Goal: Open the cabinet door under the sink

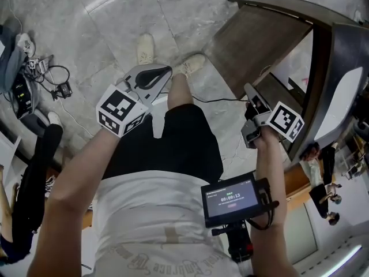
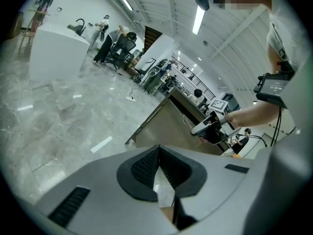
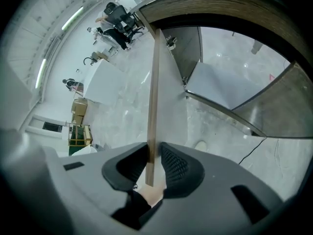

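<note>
The brown cabinet door stands swung out from the cabinet under the white counter. My right gripper is at the door's free edge. In the right gripper view the thin door edge runs down between the two pads, with my right gripper open around it and a narrow gap at the pads. The open cabinet's inside shows past the door. My left gripper hangs over the floor to the left, shut with nothing in it. The left gripper view shows the door and my right gripper.
Cables and equipment lie on the marble floor at the left. A bystander's leg is at the left edge. The person's shoes stand near the door. A small screen is strapped to the right forearm.
</note>
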The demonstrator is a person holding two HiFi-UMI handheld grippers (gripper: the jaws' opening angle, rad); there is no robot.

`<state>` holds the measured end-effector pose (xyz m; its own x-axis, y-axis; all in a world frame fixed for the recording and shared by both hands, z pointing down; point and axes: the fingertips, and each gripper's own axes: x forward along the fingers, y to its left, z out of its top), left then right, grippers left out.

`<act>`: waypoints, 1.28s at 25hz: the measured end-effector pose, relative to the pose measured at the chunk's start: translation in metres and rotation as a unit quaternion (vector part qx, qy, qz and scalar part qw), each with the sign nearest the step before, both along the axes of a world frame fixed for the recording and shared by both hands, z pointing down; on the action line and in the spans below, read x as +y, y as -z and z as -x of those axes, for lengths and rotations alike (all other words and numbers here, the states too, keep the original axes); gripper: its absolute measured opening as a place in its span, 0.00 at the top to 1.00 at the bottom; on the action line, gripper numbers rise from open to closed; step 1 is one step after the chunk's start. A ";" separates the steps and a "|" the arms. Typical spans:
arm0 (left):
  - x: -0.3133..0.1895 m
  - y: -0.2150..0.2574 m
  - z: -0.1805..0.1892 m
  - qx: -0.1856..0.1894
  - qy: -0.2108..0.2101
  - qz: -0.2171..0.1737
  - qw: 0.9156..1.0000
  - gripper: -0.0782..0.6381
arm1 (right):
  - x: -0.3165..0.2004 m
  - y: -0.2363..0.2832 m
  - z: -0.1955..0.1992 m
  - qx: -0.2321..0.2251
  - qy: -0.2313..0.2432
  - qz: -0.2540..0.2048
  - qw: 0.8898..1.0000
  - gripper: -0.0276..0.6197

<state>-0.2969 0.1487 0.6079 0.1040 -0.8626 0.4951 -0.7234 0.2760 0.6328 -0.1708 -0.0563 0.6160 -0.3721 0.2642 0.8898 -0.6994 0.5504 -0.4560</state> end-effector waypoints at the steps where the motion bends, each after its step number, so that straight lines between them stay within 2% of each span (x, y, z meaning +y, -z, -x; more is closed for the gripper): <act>1: 0.003 -0.001 0.001 0.000 0.002 0.000 1.000 0.88 | 0.003 -0.002 0.003 -0.002 -0.006 0.002 1.000 0.81; 13: 0.015 -0.007 0.008 0.007 0.019 -0.004 1.000 0.88 | 0.029 -0.013 0.049 -0.058 -0.053 0.045 0.996 0.79; 20: 0.017 -0.002 0.008 0.007 0.027 -0.001 1.000 0.88 | 0.032 -0.006 0.067 -0.089 -0.072 0.038 0.993 0.78; 28: 0.019 0.013 0.002 -0.002 0.028 -0.001 1.000 0.88 | 0.038 0.006 0.087 -0.128 -0.120 0.045 0.983 0.77; 32: 0.027 0.009 0.009 -0.004 0.025 0.005 1.000 0.88 | 0.042 0.001 0.111 -0.150 -0.135 0.050 0.978 0.77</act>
